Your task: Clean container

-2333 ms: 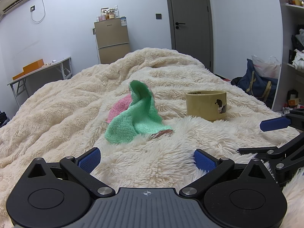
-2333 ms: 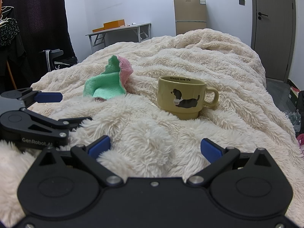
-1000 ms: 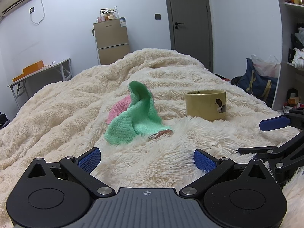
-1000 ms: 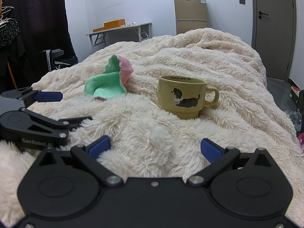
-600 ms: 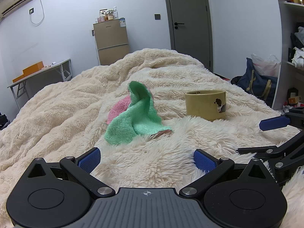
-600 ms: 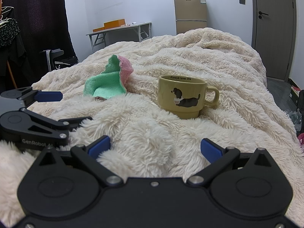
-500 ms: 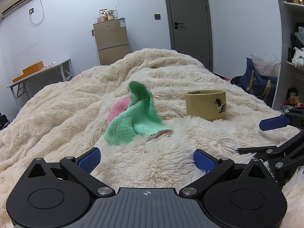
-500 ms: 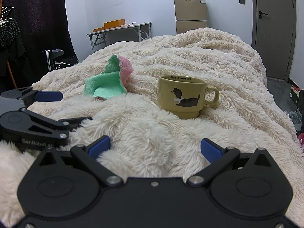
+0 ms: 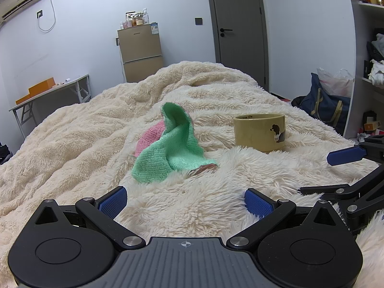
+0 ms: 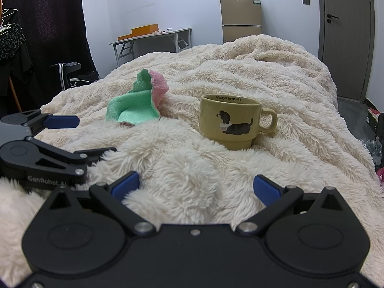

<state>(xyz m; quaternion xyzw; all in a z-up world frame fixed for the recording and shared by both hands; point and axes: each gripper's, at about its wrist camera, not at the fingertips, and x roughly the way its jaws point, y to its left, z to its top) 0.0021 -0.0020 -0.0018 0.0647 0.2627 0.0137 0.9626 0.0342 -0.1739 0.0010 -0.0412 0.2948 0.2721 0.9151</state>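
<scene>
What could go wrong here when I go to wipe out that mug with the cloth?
The mug stands on a fluffy blanket, so pressing inside may tip it. The cloth lies crumpled apart from it; a pinch could catch blanket pile too. Both grippers, left and right, are open and empty.

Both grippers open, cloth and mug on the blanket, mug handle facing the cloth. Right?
Not quite: in the right wrist view the mug has its handle on the side away from the cloth. Both sit on the blanket; left gripper and right gripper are open.
</scene>
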